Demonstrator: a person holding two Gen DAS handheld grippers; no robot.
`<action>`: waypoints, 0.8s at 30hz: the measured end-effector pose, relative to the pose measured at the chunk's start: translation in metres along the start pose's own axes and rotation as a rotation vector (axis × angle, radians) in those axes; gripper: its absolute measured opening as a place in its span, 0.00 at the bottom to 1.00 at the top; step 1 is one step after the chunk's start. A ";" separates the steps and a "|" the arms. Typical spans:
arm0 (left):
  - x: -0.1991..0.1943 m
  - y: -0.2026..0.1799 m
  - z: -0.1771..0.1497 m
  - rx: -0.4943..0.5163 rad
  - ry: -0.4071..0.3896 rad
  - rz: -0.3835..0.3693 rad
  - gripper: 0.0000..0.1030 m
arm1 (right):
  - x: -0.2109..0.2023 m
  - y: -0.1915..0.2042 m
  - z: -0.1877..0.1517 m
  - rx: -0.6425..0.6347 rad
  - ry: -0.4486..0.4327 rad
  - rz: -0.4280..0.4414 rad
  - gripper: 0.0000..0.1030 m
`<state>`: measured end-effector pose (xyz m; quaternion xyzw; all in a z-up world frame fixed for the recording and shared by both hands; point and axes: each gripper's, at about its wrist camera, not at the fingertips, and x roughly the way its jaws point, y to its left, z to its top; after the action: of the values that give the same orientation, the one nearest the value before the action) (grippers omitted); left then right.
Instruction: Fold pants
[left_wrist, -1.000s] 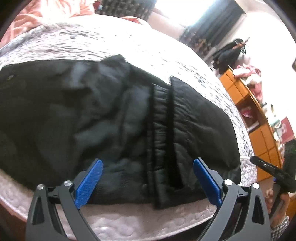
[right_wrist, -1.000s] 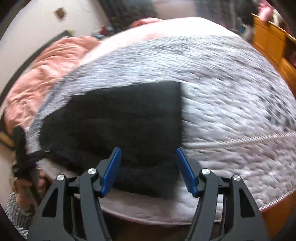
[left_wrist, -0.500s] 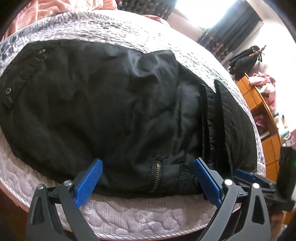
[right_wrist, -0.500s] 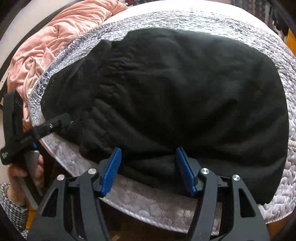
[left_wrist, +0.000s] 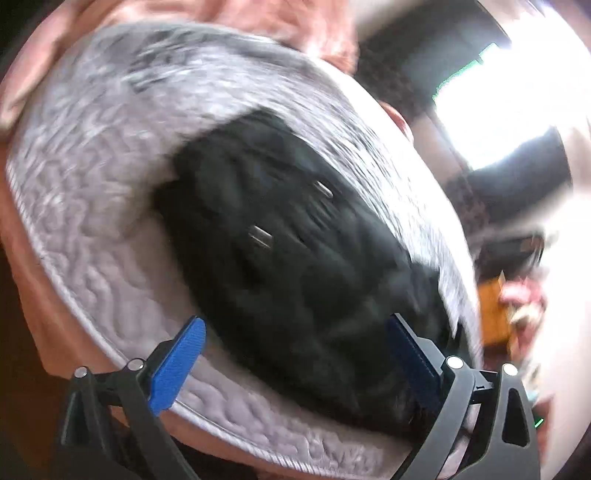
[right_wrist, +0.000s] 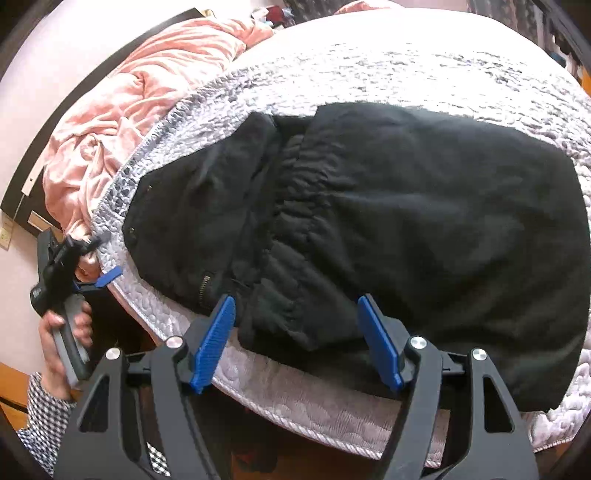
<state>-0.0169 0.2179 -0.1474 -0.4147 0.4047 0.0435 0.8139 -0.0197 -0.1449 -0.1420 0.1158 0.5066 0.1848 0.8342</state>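
Note:
The black pants (right_wrist: 424, 221) lie folded on the grey quilt (right_wrist: 406, 66), with the zip pocket and snap buttons at their left end. My right gripper (right_wrist: 295, 341) hovers over the pants' near edge. Its jaws are opening, and the blue pads (right_wrist: 214, 343) stand on either side of a cloth fold without pressing it. In the blurred left wrist view the pants (left_wrist: 295, 258) fill the middle and my left gripper (left_wrist: 295, 356) is open, with nothing held. From the right wrist view, the left gripper (right_wrist: 98, 260) sits off the bed's left corner.
A pink blanket (right_wrist: 140, 92) is bunched at the far left of the bed. The quilt's piped edge (right_wrist: 295, 421) runs just below the right gripper. A hand (right_wrist: 62, 332) with a checked sleeve holds the left gripper. An orange wooden cabinet (left_wrist: 495, 314) stands to the right.
The left gripper swept sideways toward the buttoned end of the pants and rolled, blurring its view. The right gripper closed in on the pants' near edge, then held, jaws slightly wider.

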 end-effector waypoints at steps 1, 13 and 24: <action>0.000 0.017 0.009 -0.072 0.000 -0.017 0.95 | 0.002 -0.003 -0.002 -0.001 0.011 -0.014 0.67; 0.043 0.068 0.026 -0.370 0.048 -0.278 0.89 | 0.017 -0.026 -0.006 0.051 0.037 0.015 0.69; 0.060 0.082 0.025 -0.482 0.036 -0.311 0.59 | 0.016 -0.033 -0.012 0.044 0.030 0.038 0.72</action>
<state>0.0058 0.2727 -0.2335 -0.6539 0.3286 0.0056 0.6815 -0.0177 -0.1684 -0.1730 0.1410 0.5208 0.1912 0.8200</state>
